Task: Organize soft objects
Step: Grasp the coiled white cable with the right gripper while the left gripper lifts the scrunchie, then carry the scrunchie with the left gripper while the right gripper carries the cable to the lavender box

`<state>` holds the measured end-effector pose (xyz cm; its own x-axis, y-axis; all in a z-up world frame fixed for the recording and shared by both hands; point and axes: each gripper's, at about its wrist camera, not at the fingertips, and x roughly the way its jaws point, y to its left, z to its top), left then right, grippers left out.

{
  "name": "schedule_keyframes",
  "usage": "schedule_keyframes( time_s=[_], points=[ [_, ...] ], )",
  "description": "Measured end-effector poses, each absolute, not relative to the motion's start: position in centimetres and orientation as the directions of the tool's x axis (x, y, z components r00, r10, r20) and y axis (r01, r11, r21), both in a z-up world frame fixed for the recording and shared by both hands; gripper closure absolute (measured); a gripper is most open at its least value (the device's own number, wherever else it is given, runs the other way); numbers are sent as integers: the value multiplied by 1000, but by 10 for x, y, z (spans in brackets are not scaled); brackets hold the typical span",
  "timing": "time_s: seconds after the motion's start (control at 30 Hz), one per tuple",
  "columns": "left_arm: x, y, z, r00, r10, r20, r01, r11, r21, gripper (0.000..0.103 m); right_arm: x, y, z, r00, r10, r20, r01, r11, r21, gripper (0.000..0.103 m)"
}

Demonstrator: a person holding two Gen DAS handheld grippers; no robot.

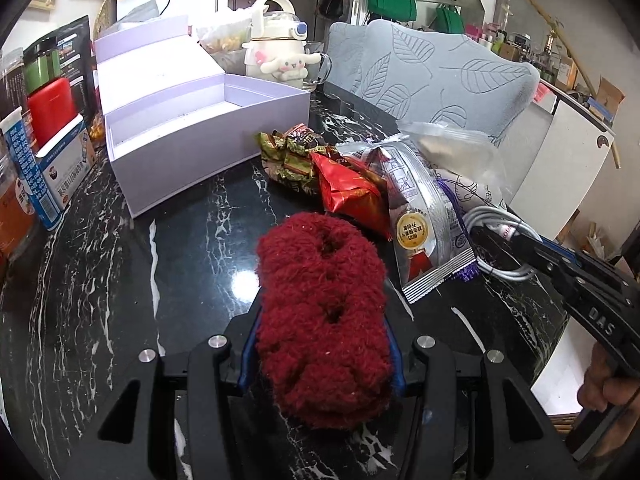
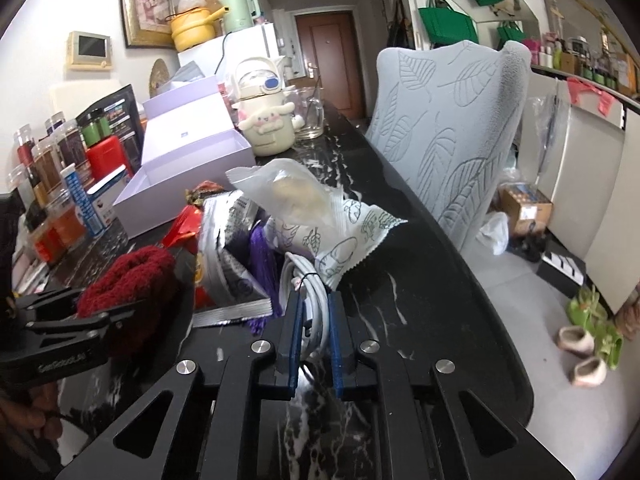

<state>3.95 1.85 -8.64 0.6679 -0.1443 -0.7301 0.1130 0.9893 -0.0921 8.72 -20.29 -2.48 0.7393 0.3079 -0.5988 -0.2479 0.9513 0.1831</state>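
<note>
Black marble counter (image 1: pixel 120 280), carrying: lilac open box (image 1: pixel 208 140) lying toward the far left edge; candy wrappers (image 1: pixel 288 152), red packet (image 1: pixel 348 192) and silver snack pouch (image 1: pixel 424 216) piling up mid-counter, crowding the coiled white cable (image 2: pixel 316 300) near the right edge. Left gripper (image 1: pixel 320 344) is tilting downward, jaws pinching a fuzzy dark red scrunchie (image 1: pixel 320 300) above the near counter. Right gripper (image 2: pixel 314 320) is angling down, jaws pressing together on the cable coil.
</note>
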Motion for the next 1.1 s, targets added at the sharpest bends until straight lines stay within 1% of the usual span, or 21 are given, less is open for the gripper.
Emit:
schedule_keyframes(
  time_s=[0.07, 0.1, 0.2, 0.53, 1.1],
  points=[
    [39, 18, -87, 672, -143, -726, 112, 990, -90, 54, 82, -204, -24, 743, 306, -595, -247, 952, 182, 91],
    [38, 18, -87, 676, -145, -723, 111, 989, -96, 58, 79, -204, -23, 744, 305, -594, -248, 952, 179, 91],
    [35, 19, -85, 685, -154, -712, 115, 988, -103, 59, 71, -204, -18, 756, 306, -579, -251, 952, 175, 92],
    [20, 22, -67, 703, -184, -686, 134, 983, -127, 59, 50, -193, 4, 770, 320, -552, -294, 946, 138, 93],
    [9, 57, -31, 764, -144, -629, 84, 989, -124, 59, 52, -144, 43, 761, 407, -505, -422, 902, 91, 93]
  ],
)
